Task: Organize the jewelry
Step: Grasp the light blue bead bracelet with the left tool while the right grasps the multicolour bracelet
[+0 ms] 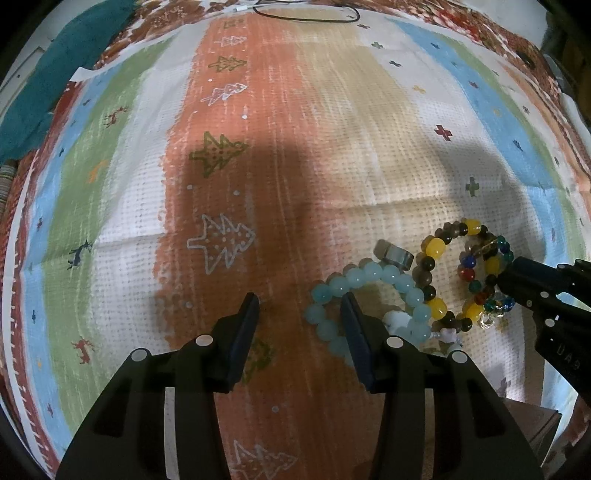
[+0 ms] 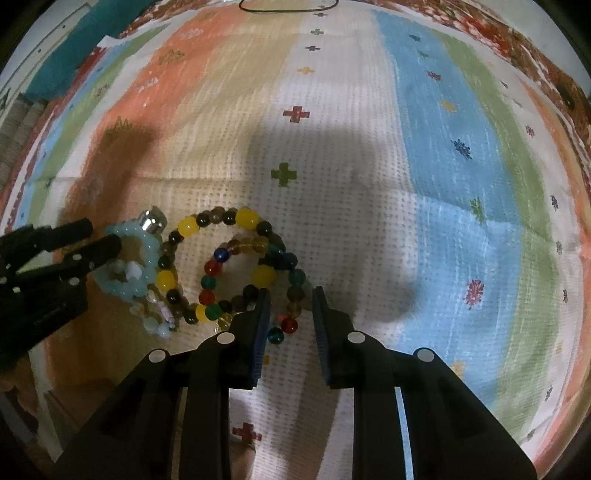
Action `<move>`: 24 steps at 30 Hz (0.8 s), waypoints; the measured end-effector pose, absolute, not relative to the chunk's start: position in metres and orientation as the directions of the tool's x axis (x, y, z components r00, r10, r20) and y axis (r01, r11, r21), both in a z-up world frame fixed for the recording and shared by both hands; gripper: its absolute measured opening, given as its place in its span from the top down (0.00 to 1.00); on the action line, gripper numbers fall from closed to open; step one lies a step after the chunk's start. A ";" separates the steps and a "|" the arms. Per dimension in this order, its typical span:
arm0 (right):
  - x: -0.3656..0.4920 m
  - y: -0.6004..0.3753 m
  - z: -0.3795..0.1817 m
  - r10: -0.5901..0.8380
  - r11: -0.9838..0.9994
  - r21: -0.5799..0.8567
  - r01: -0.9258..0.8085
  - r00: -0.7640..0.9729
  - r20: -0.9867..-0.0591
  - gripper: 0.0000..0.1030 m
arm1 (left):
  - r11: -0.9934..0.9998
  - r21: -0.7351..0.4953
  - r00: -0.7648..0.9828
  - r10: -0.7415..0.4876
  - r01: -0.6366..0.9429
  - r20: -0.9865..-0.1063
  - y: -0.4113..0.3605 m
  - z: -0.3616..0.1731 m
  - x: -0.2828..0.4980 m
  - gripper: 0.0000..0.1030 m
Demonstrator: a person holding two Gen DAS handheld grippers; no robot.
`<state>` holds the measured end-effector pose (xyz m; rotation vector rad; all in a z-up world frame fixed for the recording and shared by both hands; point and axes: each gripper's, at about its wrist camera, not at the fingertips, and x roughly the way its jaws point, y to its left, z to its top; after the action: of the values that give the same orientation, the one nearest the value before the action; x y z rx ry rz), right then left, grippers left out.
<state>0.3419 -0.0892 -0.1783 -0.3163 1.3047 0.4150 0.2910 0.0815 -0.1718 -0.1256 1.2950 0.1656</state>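
A pile of bead bracelets lies on the striped cloth. A light blue bracelet (image 1: 369,280) (image 2: 127,284) lies beside a yellow and brown one (image 1: 436,280) (image 2: 207,229) and a multicoloured one (image 1: 480,266) (image 2: 251,273). A silver ring (image 1: 393,254) (image 2: 153,221) lies at their far edge. My left gripper (image 1: 301,302) (image 2: 99,236) is open, its right finger over the light blue bracelet. My right gripper (image 2: 290,295) is open with beads of the multicoloured bracelet between its fingers; in the left wrist view only its dark body (image 1: 524,284) shows.
The cloth (image 2: 369,147) has orange, beige, white, blue and green stripes. A teal fabric (image 1: 55,74) lies at the far left. A black cord loop (image 1: 306,14) lies at the far edge. A brown box edge (image 1: 532,424) shows near right.
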 end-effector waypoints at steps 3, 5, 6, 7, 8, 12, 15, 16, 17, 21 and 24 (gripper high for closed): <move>0.341 -0.089 -0.180 0.106 0.883 -0.006 -0.469 0.211 -0.972 0.77 | 0.980 -0.002 0.261 0.051 -0.199 -0.964 0.081 -0.173 0.290 0.55; 0.339 -0.087 -0.182 0.097 0.880 -0.018 -0.474 0.216 -0.971 0.77 | 0.981 0.012 0.256 0.062 -0.192 -0.965 0.081 -0.175 0.292 0.55; 0.339 -0.087 -0.183 0.095 0.879 -0.021 -0.476 0.218 -0.971 0.78 | 0.982 0.017 0.256 0.065 -0.187 -0.964 0.080 -0.177 0.293 0.55; 0.338 -0.087 -0.183 0.091 0.879 -0.025 -0.476 0.220 -0.971 0.81 | 0.983 0.021 0.261 0.068 -0.181 -0.963 0.079 -0.178 0.293 0.55; 0.338 -0.087 -0.183 0.085 0.878 -0.033 -0.477 0.225 -0.971 0.83 | 0.984 0.022 0.263 0.069 -0.176 -0.962 0.078 -0.178 0.293 0.56; 0.339 -0.087 -0.185 0.083 0.879 -0.038 -0.476 0.230 -0.970 0.88 | 0.985 0.026 0.273 0.072 -0.169 -0.959 0.075 -0.180 0.294 0.70; 0.339 -0.088 -0.185 0.077 0.877 -0.051 -0.478 0.243 -0.967 0.90 | 0.979 0.022 0.268 0.077 -0.202 -0.960 0.078 -0.179 0.294 0.86; 0.338 -0.088 -0.184 0.078 0.876 -0.053 -0.479 0.247 -0.966 0.90 | 0.978 0.018 0.269 0.074 -0.206 -0.960 0.080 -0.179 0.293 0.86; 0.338 -0.089 -0.183 0.078 0.876 -0.053 -0.480 0.250 -0.965 0.90 | 0.978 0.013 0.270 0.070 -0.209 -0.960 0.081 -0.178 0.293 0.89; 0.334 -0.093 -0.173 0.086 0.877 -0.053 -0.477 0.266 -0.960 0.90 | 0.974 -0.003 0.275 0.061 -0.228 -0.960 0.082 -0.172 0.289 0.90; 0.328 -0.093 -0.161 0.103 0.879 -0.047 -0.474 0.285 -0.953 0.90 | 0.976 -0.011 0.293 0.055 -0.219 -0.955 0.076 -0.163 0.285 0.90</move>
<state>0.3277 -0.0933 -0.1608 -0.3518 1.2271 0.3960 0.2853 0.0761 -0.1633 -0.1492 1.2617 0.1836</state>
